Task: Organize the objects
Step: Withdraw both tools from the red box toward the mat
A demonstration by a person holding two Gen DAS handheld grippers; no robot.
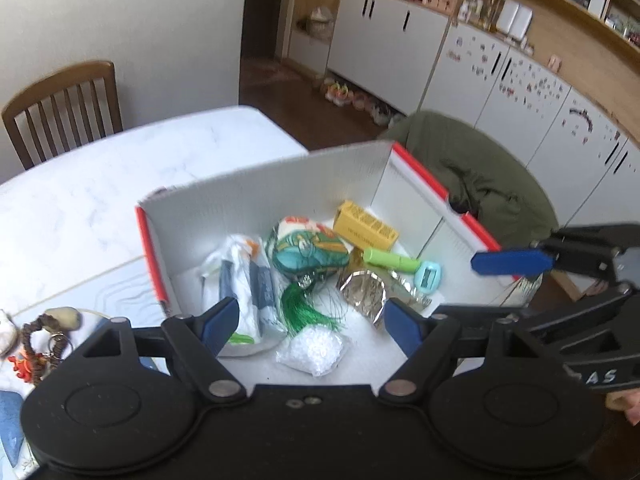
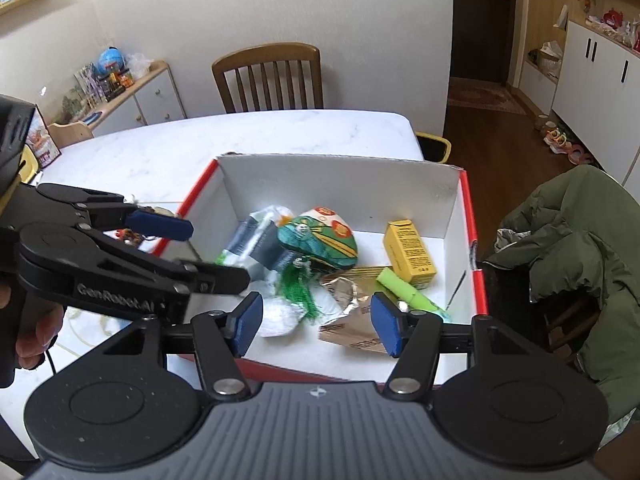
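A white cardboard box [image 1: 260, 200] [image 2: 340, 188] with a red rim stands on the table. Inside lie a yellow carton [image 1: 366, 226] [image 2: 410, 250], a green embroidered pouch [image 1: 308, 254] [image 2: 320, 246] with a tassel, a lime-green tube [image 1: 390, 260] [image 2: 408, 292], a foil wrapper [image 1: 364, 292] [image 2: 348, 300], a white plastic packet [image 1: 240, 280] [image 2: 256, 240], a bag of clear beads [image 1: 314, 352] and a pale blue sharpener [image 1: 428, 274]. My left gripper [image 1: 312, 328] [image 2: 212, 254] hovers open over the box's near left part, holding nothing. My right gripper [image 2: 316, 326] [image 1: 460, 286] is open above the near rim, also holding nothing.
A beaded keychain [image 1: 40, 332] and other small items lie on the white marble table [image 1: 120, 168] left of the box. A wooden chair [image 2: 268, 76] stands at the far side. A green jacket [image 2: 580, 240] hangs over a chair to the right. A hand [image 2: 32, 332] grips the left tool.
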